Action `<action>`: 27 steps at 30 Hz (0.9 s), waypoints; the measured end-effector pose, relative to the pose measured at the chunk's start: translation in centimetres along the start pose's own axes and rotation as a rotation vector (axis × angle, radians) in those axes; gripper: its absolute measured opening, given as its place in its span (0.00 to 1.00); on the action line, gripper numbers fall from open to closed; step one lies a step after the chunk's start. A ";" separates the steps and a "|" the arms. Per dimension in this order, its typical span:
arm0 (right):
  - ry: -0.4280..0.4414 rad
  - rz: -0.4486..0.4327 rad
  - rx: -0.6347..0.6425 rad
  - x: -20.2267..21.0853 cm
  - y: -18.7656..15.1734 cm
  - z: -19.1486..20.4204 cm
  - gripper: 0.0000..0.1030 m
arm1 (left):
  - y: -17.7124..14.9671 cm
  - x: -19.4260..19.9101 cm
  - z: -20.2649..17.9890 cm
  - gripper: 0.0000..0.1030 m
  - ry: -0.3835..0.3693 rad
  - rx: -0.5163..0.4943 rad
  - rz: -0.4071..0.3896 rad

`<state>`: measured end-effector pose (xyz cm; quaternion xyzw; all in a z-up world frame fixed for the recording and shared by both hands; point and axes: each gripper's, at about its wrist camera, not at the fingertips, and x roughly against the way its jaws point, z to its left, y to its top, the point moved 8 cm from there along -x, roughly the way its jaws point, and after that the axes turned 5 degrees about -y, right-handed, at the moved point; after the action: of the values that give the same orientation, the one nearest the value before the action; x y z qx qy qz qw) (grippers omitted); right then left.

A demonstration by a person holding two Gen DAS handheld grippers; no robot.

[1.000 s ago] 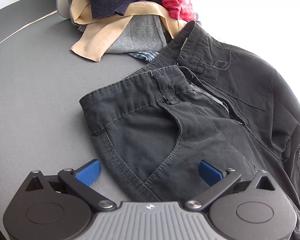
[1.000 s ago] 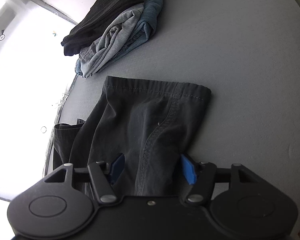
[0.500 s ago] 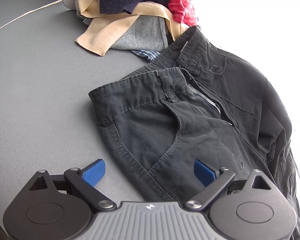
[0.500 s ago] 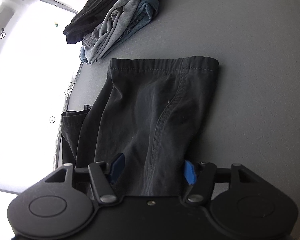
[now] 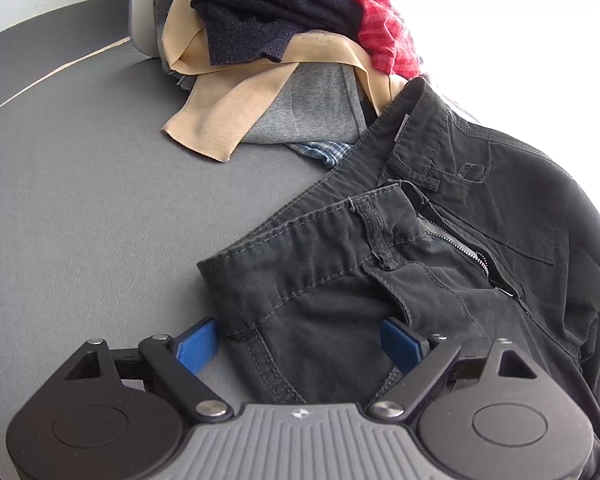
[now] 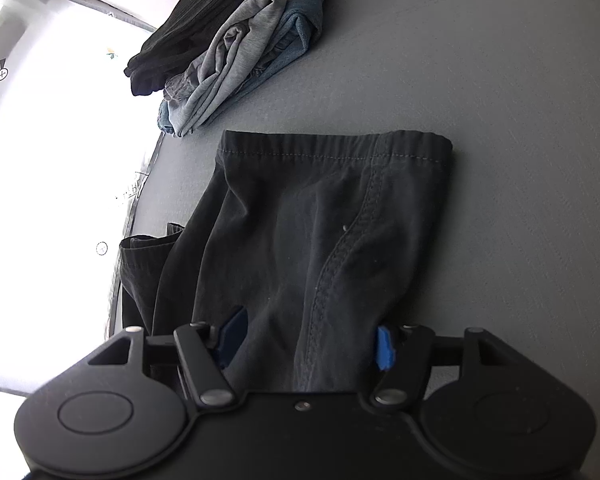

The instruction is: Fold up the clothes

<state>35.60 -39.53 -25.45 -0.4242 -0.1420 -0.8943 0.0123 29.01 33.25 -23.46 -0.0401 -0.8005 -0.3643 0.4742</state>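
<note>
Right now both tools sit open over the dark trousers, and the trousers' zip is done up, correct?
Not quite. The left wrist view shows the zip undone. The rest holds: left tool and right tool sit open over the dark trousers.

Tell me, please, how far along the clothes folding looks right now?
Done: a folded stack sits at the table's far side. In hand: the dark trousers lie spread flat, left gripper open over the waistband, right gripper open over a leg near its hem; neither has closed on them. Left: folding the trousers, then the unfolded pile beyond the waistband.
</note>
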 end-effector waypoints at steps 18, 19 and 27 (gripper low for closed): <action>0.038 -0.191 0.276 10.0 2.1 3.3 0.03 | 7.4 8.7 -2.0 0.15 0.007 -0.110 -0.195; 0.022 -0.192 0.290 10.4 2.1 2.8 0.03 | 7.6 9.2 -1.8 0.15 0.017 -0.122 -0.200; -0.271 -0.030 0.474 7.7 -0.2 -4.2 0.14 | 2.9 5.1 2.3 0.22 0.160 -0.195 -0.029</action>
<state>27.45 -39.65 -22.17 -0.5231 -0.3538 -0.7714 0.0788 25.72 35.38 -18.49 -0.0456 -0.7214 -0.4493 0.5250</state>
